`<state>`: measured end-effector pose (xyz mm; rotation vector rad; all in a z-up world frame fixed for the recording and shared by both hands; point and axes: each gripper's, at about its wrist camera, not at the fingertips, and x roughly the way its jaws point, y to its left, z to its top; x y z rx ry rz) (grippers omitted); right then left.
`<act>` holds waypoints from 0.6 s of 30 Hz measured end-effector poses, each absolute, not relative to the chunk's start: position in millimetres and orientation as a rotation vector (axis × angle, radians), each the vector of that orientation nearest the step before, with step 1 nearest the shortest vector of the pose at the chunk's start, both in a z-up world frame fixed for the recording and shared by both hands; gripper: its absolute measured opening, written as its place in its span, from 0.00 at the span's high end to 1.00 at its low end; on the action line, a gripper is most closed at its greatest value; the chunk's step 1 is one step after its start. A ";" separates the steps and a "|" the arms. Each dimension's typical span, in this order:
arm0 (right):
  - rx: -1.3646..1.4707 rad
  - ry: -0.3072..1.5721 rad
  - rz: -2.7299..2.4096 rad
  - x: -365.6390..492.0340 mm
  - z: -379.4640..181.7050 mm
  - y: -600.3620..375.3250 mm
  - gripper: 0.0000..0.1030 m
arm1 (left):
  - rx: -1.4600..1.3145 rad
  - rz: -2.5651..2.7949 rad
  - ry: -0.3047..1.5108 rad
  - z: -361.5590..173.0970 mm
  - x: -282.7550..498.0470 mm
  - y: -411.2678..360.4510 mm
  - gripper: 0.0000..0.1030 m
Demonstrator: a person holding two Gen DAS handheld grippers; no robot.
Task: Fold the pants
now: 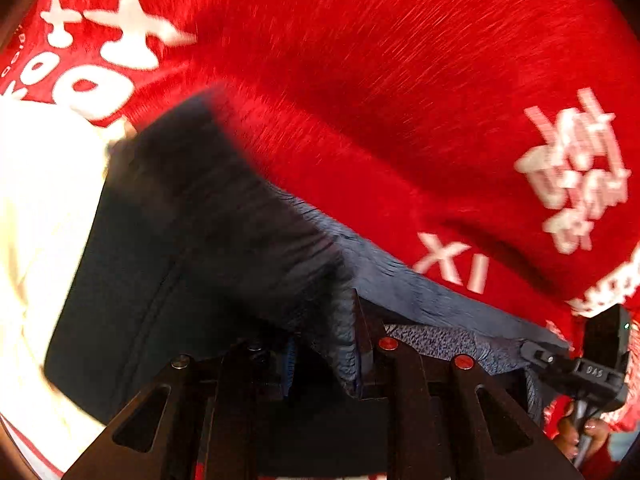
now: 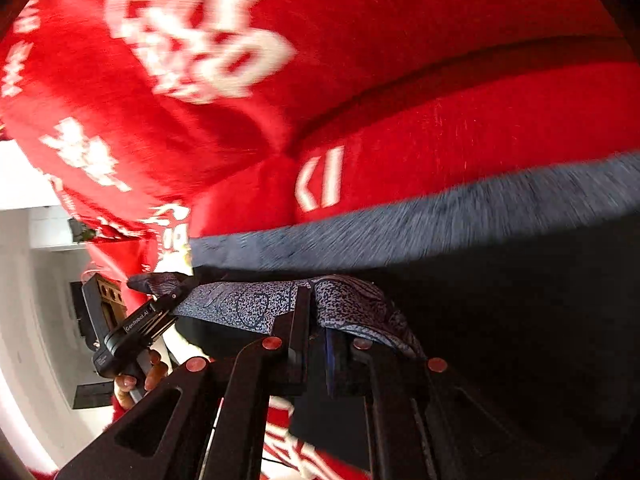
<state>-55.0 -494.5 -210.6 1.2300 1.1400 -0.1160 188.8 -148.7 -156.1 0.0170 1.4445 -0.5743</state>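
The dark navy pants [image 1: 192,248] hang lifted in the air, held up between both grippers. My left gripper [image 1: 352,344] is shut on a bunched edge of the pants; the cloth drapes down to the left. My right gripper [image 2: 316,320] is shut on the same edge, whose speckled blue inner side [image 2: 240,300] shows. Each gripper shows in the other's view: the right one [image 1: 560,360] at the far right, the left one [image 2: 152,320] at the left, both pinching the stretched edge. Both views are motion blurred.
A red cloth with white lettering [image 1: 400,100] fills the background of both views [image 2: 400,60]. A pale cream surface [image 1: 40,220] lies at the left. White walls and dark furniture [image 2: 48,280] show at the left of the right wrist view.
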 end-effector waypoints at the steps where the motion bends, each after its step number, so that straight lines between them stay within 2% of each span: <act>1: 1.238 1.150 -0.117 -54.3 -217.2 -497.5 0.93 | 0.010 -0.567 1.449 -158.2 191.0 -150.0 0.78; 4: 1.280 1.162 -0.095 -55.5 -222.5 -505.4 0.90 | 0.024 -0.562 1.481 -146.5 191.7 -149.5 0.74; 5: 1.270 1.162 -0.086 -57.7 -218.4 -505.5 0.80 | 0.030 -0.570 1.481 -138.3 189.7 -147.2 0.73; 6: 1.255 1.158 -0.074 -59.9 -212.3 -505.6 0.62 | 0.037 -0.577 1.478 -129.6 186.8 -144.1 0.72; 7: 1.242 1.149 -0.058 -61.6 -203.6 -503.2 0.50 | 0.051 -0.576 1.469 -119.2 180.1 -143.1 0.67; 8: 1.225 1.136 -0.052 -64.7 -192.2 -500.0 0.30 | 0.082 -0.552 1.439 -109.6 174.6 -138.9 0.39; 9: 1.192 1.123 -0.066 -69.6 -178.7 -496.7 0.24 | 0.114 -0.516 1.393 -99.4 170.0 -134.3 0.19; 13: 1.081 1.123 -0.043 -77.4 -147.7 -482.8 0.27 | 0.103 -0.483 1.344 -80.2 164.1 -122.9 0.19; 15: 1.004 1.151 0.007 -68.1 -143.8 -467.6 0.48 | 0.135 -0.464 1.346 -88.6 164.5 -126.5 0.19; 18: 0.863 1.242 -0.015 -47.4 -158.3 -452.4 0.52 | 0.224 -0.444 1.358 -115.3 163.3 -149.0 0.19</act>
